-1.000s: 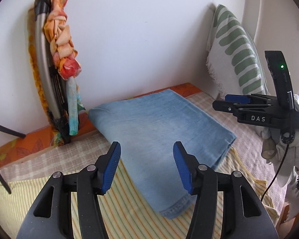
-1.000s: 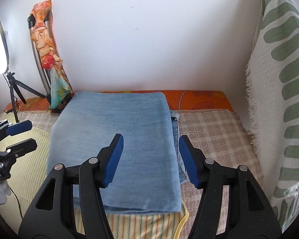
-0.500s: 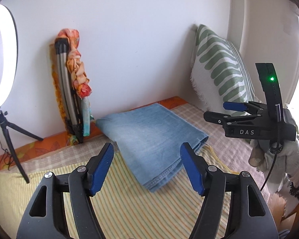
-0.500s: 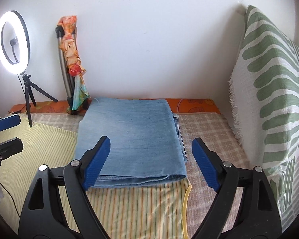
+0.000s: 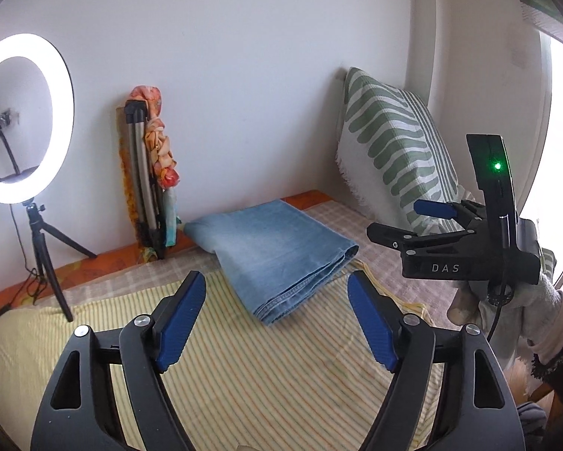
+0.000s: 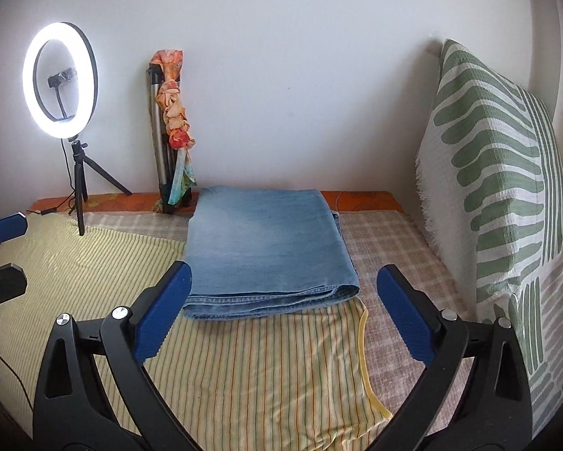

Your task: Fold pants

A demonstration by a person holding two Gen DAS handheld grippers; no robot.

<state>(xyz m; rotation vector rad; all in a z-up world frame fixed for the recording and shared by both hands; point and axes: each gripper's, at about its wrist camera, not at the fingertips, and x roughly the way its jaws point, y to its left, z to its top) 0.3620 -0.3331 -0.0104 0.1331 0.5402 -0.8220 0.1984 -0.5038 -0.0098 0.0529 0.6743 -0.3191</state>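
The light blue denim pants (image 5: 277, 248) (image 6: 266, 240) lie folded into a flat rectangle on the bed, near the back wall. My left gripper (image 5: 275, 277) hovers in front of the near folded edge and clear of it. Its jaws are opening, with nothing between the blue pads (image 5: 178, 323). My right gripper (image 6: 284, 268) is also short of the pants' near edge, its jaws opening wide and empty. It shows in the left wrist view too as the right gripper (image 5: 397, 220), held by a gloved hand (image 5: 540, 300). The left gripper (image 6: 7, 255) pokes in at the left edge.
A lit ring light (image 6: 59, 79) on a small tripod stands at the back left. A folded metal stand (image 6: 161, 143) draped with orange cloth leans on the wall. A green-patterned cushion (image 6: 499, 188) rises on the right. A yellow striped sheet (image 6: 262, 368) covers the near bed.
Both grippers have drawn back and up from the pants and their jaws have widened. The pants look smaller and farther away, and the ring light has come into view.
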